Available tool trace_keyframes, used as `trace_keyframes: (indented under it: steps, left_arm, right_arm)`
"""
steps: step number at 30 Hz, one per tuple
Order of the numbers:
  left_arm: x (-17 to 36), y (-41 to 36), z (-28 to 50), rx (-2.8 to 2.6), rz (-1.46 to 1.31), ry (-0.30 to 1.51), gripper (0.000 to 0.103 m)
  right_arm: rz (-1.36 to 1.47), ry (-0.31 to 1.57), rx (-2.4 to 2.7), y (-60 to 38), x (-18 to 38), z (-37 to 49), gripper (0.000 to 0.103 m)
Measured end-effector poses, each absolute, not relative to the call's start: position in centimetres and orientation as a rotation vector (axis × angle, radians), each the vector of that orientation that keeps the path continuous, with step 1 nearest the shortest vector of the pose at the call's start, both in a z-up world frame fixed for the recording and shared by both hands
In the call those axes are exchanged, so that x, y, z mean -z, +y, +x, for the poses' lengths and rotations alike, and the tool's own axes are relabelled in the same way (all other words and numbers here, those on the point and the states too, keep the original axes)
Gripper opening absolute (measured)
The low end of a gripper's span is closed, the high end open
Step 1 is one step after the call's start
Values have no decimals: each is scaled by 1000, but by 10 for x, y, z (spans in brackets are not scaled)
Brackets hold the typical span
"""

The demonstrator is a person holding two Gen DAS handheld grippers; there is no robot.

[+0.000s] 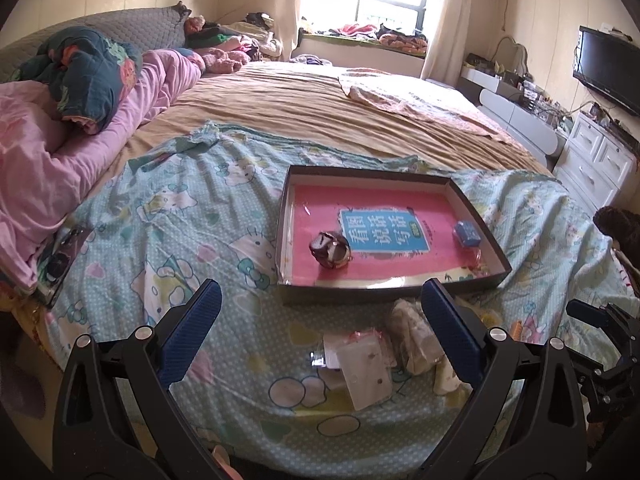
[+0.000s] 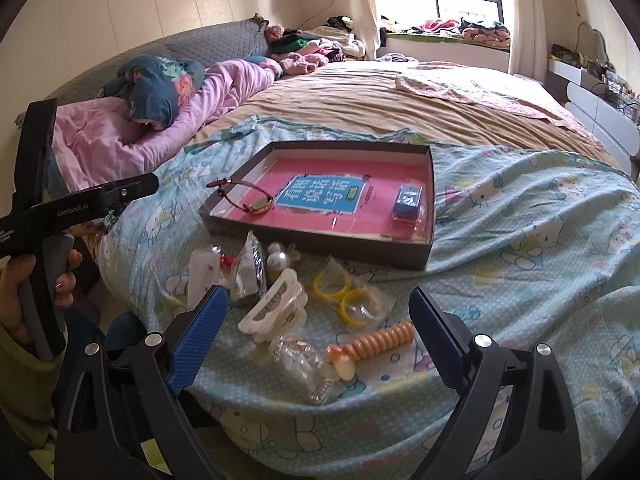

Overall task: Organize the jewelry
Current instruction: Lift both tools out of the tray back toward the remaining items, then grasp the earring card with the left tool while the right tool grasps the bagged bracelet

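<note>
Here both claws hover over the near edge of the bed [image 2: 520, 208], above a loose heap of jewelry and hair things on the cartoon-print sheet. The right claw [image 2: 318, 322] stands spread wide with nothing between its pads; under it lie a white hair clip [image 2: 276, 306], a bag of yellow rings [image 2: 346, 294], an orange spiral hair tie [image 2: 376, 340] and a clear packet [image 2: 300, 368] whose contents are too blurred to name. The left claw [image 1: 320, 320] is likewise spread and empty, above some small bagged pieces [image 1: 360, 364]. Just beyond the heap sits the shallow tray [image 2: 430, 208], already holding a watch [image 2: 256, 204] with its strap over the near wall and a small blue box [image 2: 408, 200]. The sorting looks only begun, with most pieces not yet in the tray. The step in hand seems to be choosing the next piece. The hair clip or the spiral tie sits best placed for the right claw, which would need to come down, close on it alone without catching the neighbouring bags, and carry it over the tray's near wall.
</note>
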State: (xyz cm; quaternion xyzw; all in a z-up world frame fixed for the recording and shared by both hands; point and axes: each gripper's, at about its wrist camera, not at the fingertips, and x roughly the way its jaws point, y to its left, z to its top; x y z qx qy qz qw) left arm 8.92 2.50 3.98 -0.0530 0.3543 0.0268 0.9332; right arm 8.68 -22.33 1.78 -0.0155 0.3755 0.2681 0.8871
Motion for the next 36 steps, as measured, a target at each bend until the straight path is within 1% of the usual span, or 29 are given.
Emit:
trace_keyframes:
  steps: [23,25,27,28,29,30,32,36]
  left_arm:
    - [19,12,71,16,-110,896,93]
    - [24,9,71,28,-116,911,90]
    - [28,8,72,42,-125,919,83]
    - [30,6,73,44,-123,923,82]
    - [32,5,73,46,-121,926,79]
    - [34,4,74,53,-122,929,73]
    - [38,2,75,60,-131,938,68]
    - [43,0,77,81,-148,949,67]
  right_arm:
    - [-87,897,-576,-218,28,68,91]
    - [-87,914,-582,-218,33,68,90]
    - [-77,941,-591,-218,40,69,84]
    - [-76,950,-590,-219,42,69,82]
    - [-75,963,-590,-218,46,70,80]
    - [-74,972,-590,-218,49,70,79]
    - [-78,983,-591,-216,54,72,76]
    - [-84,981,-591,-210,59,75,76]
